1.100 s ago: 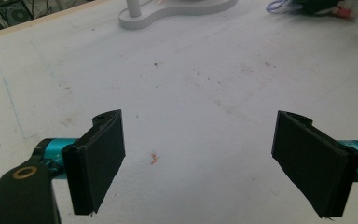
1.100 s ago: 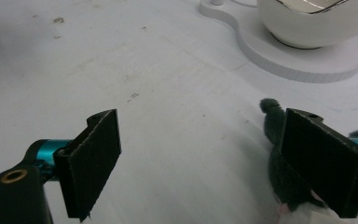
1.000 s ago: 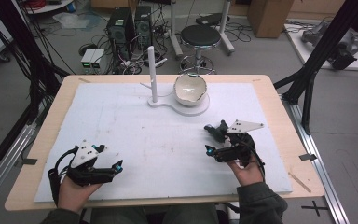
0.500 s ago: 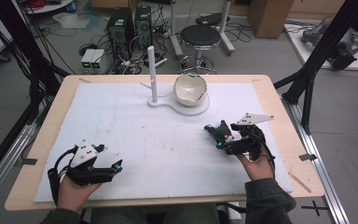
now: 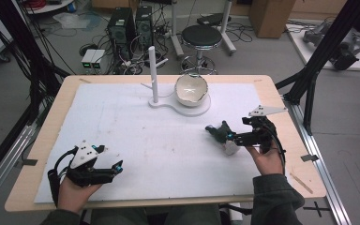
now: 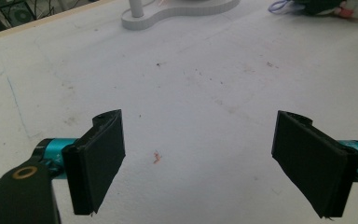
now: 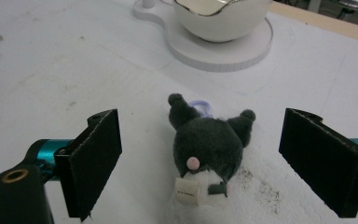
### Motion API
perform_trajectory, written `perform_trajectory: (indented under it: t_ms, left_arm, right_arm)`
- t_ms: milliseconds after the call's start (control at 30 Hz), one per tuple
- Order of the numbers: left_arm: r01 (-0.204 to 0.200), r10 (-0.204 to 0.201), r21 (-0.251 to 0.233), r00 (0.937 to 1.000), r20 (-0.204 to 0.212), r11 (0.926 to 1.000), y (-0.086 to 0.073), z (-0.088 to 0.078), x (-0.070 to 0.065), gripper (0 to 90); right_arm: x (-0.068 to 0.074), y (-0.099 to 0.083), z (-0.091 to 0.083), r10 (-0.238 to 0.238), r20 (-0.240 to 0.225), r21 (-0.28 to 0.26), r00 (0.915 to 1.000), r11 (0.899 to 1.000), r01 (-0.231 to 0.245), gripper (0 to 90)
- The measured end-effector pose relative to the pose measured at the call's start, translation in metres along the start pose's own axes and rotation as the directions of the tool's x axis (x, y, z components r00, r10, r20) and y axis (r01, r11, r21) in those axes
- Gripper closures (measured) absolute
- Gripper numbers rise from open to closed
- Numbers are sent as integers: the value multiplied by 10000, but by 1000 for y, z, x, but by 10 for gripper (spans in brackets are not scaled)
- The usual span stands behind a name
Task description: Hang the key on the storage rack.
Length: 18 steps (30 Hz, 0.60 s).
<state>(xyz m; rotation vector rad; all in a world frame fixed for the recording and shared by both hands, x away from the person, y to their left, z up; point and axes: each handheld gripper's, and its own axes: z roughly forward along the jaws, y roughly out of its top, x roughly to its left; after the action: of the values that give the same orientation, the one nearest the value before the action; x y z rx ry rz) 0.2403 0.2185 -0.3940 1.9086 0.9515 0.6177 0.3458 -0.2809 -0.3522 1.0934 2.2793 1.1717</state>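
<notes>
Dark grey plush: a small soft toy (image 7: 208, 148) with two ears, a pink spot and a white tag lies on the white table cover (image 5: 136, 136), right of centre and nearer than the stand.
Right gripper (image 5: 236, 137): held low over the right side of the table, jaws wide apart; in the right gripper view the toy sits in the gap between them, touching neither pad. It has hold of nothing.
Left gripper (image 5: 115, 168): at the near left of the table, well apart from the toy, jaws spread wide over bare cover; nothing is between them.
Bowl (image 5: 191, 89): white with a wavy gilt rim, resting on the round end of a flat white stand (image 5: 194, 108) at the far middle of the table.
Post (image 5: 153, 74): a white upright rod on the stand's smaller end, just left of the bowl.
Toy to bowl: near, but apart, the toy on the nearer side.
</notes>
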Motion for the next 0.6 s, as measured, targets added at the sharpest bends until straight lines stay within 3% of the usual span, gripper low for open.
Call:
perform_trajectory:
  t_ms: [600]
  left_arm:
    - [-36,36,35,10000,-30,10000,-1,1,1,174]
  right_arm:
    - [-4,-18,27,193,347,981,9992,9949,-227,167]
